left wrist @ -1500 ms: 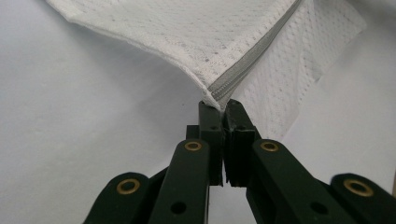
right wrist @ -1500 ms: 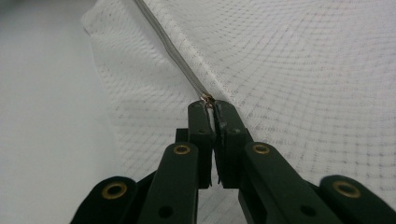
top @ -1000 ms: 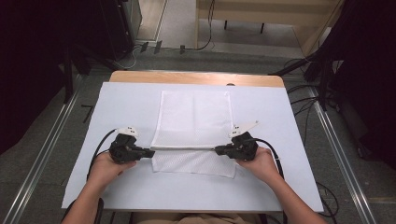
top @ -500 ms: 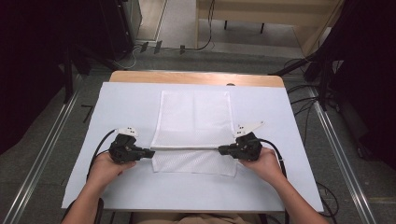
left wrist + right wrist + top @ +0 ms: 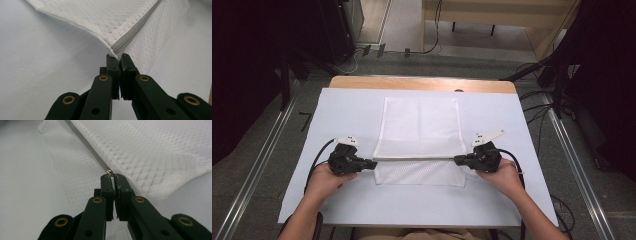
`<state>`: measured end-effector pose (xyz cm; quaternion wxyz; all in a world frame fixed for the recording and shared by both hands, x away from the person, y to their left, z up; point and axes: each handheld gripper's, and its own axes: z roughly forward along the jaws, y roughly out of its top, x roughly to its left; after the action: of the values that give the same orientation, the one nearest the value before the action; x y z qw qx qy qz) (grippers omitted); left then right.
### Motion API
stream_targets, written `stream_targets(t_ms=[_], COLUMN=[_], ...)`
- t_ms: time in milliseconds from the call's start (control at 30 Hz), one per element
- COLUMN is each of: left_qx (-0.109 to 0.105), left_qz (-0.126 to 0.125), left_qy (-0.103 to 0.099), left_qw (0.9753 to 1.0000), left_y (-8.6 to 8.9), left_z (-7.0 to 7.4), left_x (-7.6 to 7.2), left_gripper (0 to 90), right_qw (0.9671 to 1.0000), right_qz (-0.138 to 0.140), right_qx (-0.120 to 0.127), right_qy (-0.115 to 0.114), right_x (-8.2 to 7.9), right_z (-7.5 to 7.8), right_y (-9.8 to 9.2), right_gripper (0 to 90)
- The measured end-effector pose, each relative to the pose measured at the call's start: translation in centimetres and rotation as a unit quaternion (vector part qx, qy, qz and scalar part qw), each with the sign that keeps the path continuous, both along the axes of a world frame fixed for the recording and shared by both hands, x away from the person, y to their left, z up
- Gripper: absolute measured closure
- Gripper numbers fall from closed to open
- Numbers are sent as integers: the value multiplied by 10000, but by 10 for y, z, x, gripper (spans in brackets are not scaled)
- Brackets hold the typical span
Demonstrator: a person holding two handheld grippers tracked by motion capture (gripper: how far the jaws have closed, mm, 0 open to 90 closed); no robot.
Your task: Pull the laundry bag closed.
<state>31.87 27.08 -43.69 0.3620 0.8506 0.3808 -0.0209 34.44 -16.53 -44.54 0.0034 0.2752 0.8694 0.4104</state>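
A white mesh laundry bag [image 5: 419, 125] with a grey zipper [image 5: 414, 159] lies on the white table cover, its zipper line lifted and stretched taut between my two grippers. My left gripper [image 5: 373, 164] is shut on the bag's left zipper corner [image 5: 115, 53], seen close in the left gripper view [image 5: 117, 58]. My right gripper [image 5: 457, 160] is shut on the small brass zipper pull [image 5: 110, 172] at the right end, as the right gripper view [image 5: 112, 177] shows. Below the zipper a strip of mesh [image 5: 419, 173] lies flat toward the person.
The white cover [image 5: 522, 125] spreads over a wooden table [image 5: 422, 83] whose far edge shows bare. Metal rails [image 5: 267, 145] run along both sides on the floor, with cables [image 5: 537, 95] at the right. A hand [image 5: 324, 182] holds each gripper.
The right gripper has slid slightly outward to the right along the zipper line, drawing it tighter. The left gripper has stayed in place.
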Motion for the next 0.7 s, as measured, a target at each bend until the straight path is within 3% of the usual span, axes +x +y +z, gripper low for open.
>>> stream_targets(t_ms=[700], left_qx=[55], left_qz=[-38], left_qy=[45], left_qw=[10000], left_y=[-1], left_z=[-1], left_x=[-1], left_gripper=[883], right_qw=[9999], right_qz=[-92], right_qx=[-74], right_qy=[66], right_x=[-2], right_z=[-2], right_y=[-5], right_gripper=[882])
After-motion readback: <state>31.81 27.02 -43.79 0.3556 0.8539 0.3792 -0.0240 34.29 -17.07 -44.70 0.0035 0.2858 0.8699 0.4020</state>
